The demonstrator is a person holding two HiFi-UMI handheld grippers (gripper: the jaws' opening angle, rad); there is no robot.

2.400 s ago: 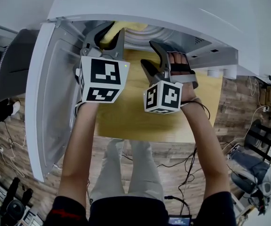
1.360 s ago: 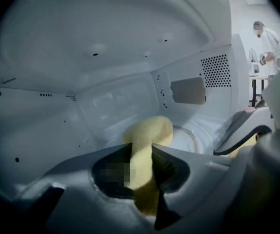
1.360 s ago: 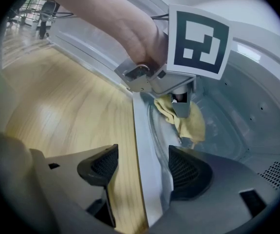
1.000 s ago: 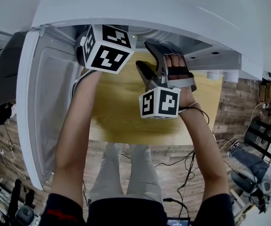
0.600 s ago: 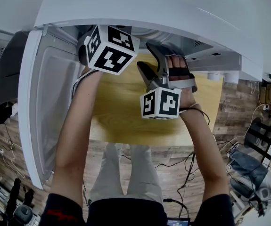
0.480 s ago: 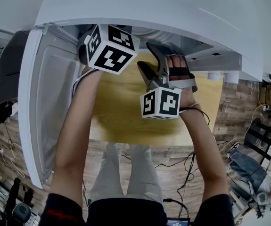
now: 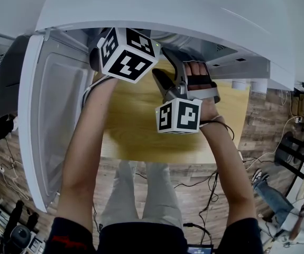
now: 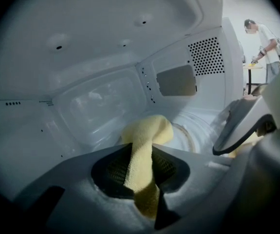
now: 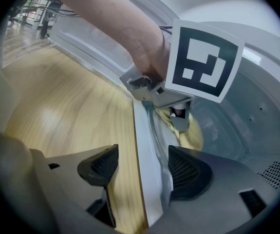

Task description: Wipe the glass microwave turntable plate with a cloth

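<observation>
Left tool (image 8: 140, 174) is inside the microwave (image 7: 167, 4) cavity, jaws pinching the yellow cloth (image 8: 148, 130). The cloth's free end rests on the glass turntable plate (image 8: 186, 136), just beyond the jaw tips. Right tool (image 9: 139, 172) jaws are spread, gripping nothing, over the cavity's front lip above the table (image 9: 57, 106).

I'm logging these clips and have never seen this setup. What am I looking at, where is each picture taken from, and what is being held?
There is no robot here: a person holds a two-jaw gripper in each hand. The head view looks down from a camera on the person's head at an open white microwave on a wooden table, with its door at the picture's left. The left gripper view looks along the left gripper, which is inside the microwave and shut on a yellow cloth over the glass turntable plate. The right gripper view shows the right gripper at the microwave's front edge, jaws apart and holding nothing.
</observation>
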